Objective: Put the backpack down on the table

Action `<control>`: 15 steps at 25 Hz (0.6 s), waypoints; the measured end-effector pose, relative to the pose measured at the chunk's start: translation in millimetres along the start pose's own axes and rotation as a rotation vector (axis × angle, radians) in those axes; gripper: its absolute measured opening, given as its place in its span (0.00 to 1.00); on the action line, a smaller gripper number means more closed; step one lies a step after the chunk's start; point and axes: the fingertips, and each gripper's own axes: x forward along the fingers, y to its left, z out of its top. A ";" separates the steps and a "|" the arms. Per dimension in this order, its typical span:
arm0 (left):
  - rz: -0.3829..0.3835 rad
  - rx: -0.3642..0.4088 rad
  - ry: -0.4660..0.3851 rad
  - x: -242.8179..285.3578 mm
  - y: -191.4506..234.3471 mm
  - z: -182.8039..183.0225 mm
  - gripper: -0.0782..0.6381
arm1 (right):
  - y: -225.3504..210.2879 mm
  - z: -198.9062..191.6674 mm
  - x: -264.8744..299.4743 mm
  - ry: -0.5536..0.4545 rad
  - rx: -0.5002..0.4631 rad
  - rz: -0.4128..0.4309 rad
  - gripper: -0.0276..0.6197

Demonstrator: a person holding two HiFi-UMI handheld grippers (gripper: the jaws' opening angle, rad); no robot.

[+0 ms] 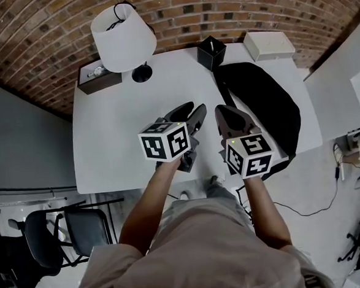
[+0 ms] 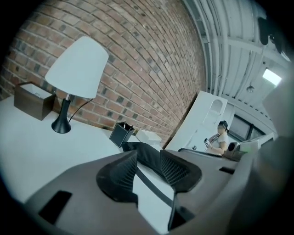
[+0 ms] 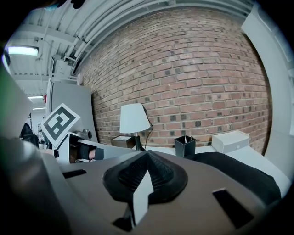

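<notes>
- The white worktop [image 1: 118, 144] stands against a brick wall.
- A lamp [image 1: 123, 36] with a white shade stands at the far edge, left of centre.
- A brown box [image 1: 98, 77] sits just left of the lamp's base.
- A black holder [image 1: 211, 52] stands far, right of centre.
- A white box [image 1: 269, 44] lies in the far right corner.
- A black backpack [image 1: 263, 103] lies flat along the right side, reaching the near edge.

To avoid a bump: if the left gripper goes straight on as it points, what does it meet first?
Probably the backpack, lying just beyond the left gripper's open jaws; depth is hard to judge.
</notes>
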 end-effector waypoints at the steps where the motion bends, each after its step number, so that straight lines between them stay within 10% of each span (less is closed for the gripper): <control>1: 0.004 0.027 0.001 -2.8 -2.4 -0.2 0.33 | 3.4 0.4 -1.5 -0.003 -0.003 -0.002 0.05; 15: -0.001 0.255 -0.029 -32.1 -35.5 -3.5 0.15 | 32.9 1.2 -24.0 -0.033 -0.018 -0.028 0.05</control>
